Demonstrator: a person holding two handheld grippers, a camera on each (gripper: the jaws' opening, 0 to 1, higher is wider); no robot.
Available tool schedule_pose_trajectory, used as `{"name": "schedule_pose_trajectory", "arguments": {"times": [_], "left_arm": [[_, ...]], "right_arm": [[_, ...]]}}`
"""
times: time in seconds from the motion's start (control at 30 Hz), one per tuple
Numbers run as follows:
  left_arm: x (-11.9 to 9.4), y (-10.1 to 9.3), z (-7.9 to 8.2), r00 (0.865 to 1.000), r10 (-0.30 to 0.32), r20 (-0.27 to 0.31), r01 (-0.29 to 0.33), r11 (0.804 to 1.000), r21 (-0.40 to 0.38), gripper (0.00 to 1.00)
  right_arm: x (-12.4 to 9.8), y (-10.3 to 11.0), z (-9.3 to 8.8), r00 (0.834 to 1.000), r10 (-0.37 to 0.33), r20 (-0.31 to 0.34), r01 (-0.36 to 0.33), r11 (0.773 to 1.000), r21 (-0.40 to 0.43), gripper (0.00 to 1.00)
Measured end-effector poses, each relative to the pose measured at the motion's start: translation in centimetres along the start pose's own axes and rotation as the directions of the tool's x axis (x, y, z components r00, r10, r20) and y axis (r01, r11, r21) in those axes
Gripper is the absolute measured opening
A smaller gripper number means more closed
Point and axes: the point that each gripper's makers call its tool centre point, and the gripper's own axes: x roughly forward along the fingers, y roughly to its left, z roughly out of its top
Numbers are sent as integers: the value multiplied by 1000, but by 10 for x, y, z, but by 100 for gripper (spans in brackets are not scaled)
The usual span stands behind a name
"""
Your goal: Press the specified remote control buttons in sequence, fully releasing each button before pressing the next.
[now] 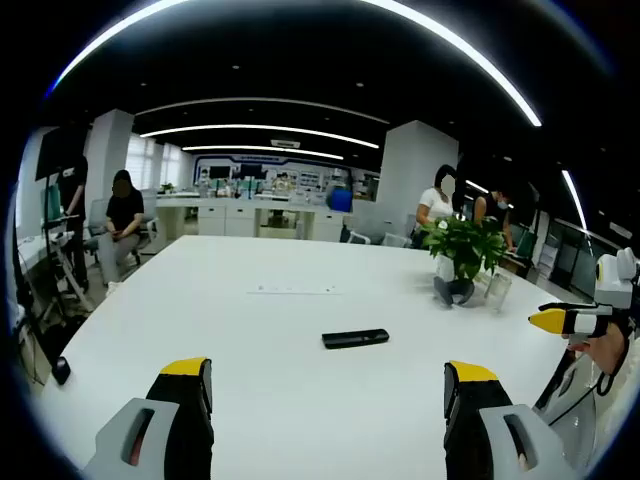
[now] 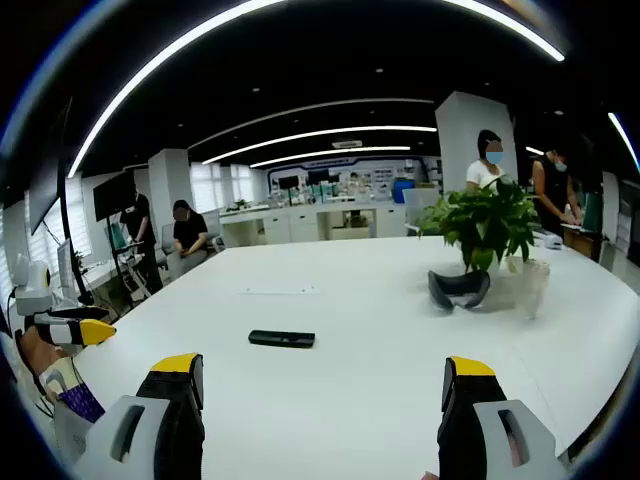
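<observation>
The remote control (image 1: 355, 338) lies flat on the white table (image 1: 250, 340), well ahead of both tools, with the potted plant (image 1: 463, 245) far to its right. The left gripper (image 1: 330, 385) and the right gripper (image 2: 322, 385) stand with jaws apart, holding nothing. The remote appears light, rigid and liable to slide; buttons are too small to distinguish. Advise pressing straight down, with no grasp needed.

black remote (image 1: 355, 338), white table (image 1: 250, 330), yellow-tipped black tool (image 1: 328, 373)
</observation>
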Motion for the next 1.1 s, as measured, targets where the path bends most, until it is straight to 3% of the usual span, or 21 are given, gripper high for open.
{"name": "schedule_pose_trajectory", "arguments": {"times": [1.1], "left_arm": [[-1,2,2,1000,5,9,-5,1000,5,97]], "right_arm": [[-1,-1,-4,1000,-14,-16,14,1000,-8,98]]}}
